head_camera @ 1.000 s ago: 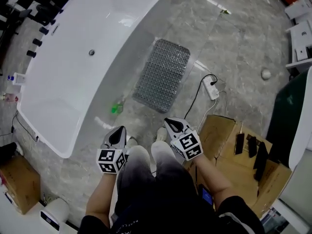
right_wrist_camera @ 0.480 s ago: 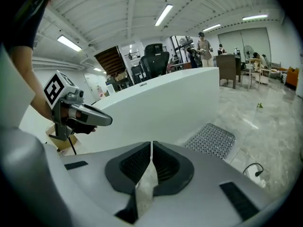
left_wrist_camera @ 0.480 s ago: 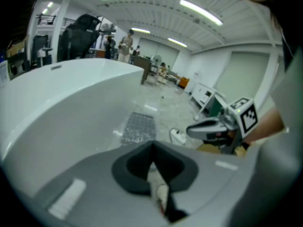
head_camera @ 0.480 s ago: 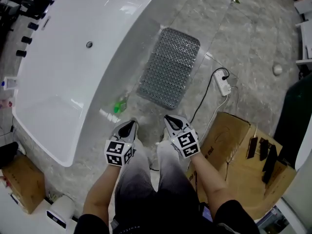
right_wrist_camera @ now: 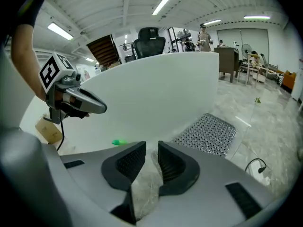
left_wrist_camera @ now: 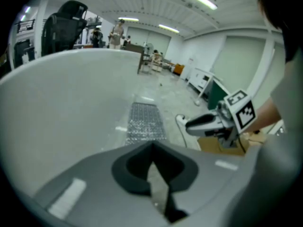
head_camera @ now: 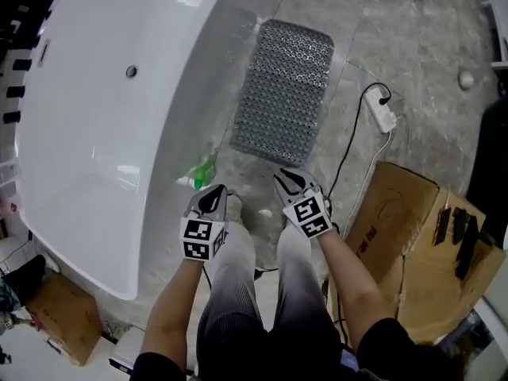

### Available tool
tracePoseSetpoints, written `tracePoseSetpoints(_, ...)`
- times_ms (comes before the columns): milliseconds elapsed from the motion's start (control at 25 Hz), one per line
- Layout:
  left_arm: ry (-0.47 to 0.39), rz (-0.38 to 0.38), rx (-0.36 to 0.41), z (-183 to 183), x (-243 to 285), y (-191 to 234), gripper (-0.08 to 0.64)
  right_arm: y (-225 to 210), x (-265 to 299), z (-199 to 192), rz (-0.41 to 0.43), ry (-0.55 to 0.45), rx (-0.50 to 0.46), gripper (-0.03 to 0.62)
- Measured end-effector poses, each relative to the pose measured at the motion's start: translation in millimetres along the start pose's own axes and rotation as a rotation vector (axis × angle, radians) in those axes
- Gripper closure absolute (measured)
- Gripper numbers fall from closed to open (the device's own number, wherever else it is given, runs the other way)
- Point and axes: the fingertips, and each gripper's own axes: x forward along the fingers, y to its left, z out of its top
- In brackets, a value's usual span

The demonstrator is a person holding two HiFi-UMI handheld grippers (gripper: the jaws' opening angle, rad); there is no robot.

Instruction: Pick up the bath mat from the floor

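Note:
The grey studded bath mat (head_camera: 282, 94) lies flat on the marble floor beside the white bathtub (head_camera: 95, 109). Both grippers hover short of its near end, above the person's knees. My left gripper (head_camera: 214, 192) is shut and empty; in the left gripper view its tips meet (left_wrist_camera: 153, 144), with the mat (left_wrist_camera: 146, 122) ahead. My right gripper (head_camera: 287, 178) points at the mat's near edge. Its jaws have just been opening and stand apart (right_wrist_camera: 151, 148) with nothing between them. The mat (right_wrist_camera: 208, 134) shows ahead and to the right.
A white power strip (head_camera: 382, 109) with a black cable lies right of the mat. Cardboard boxes (head_camera: 401, 228) sit at the right. A small green item (head_camera: 205, 171) lies by the tub's foot. A white ball (head_camera: 466, 78) rests far right.
Both grippers have come down and forward toward the mat's near end. The right gripper's jaws have parted. The mat has not moved.

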Motion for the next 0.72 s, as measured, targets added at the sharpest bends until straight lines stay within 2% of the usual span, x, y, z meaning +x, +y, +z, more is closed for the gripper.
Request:
tracePoseSetpoints(280,0.031,0.010,0.026,-42.6,65.0,21.4,0.557,-18.9,78.5,-69.3,0.019,0.125,-0.081,0.489)
tracePoseSetpoints(720,0.003,0.054,0.034,-95.8,154.4,36.0,0.541,-42.3,172.8,-173.9,0.025,0.234,-0.152,0.474)
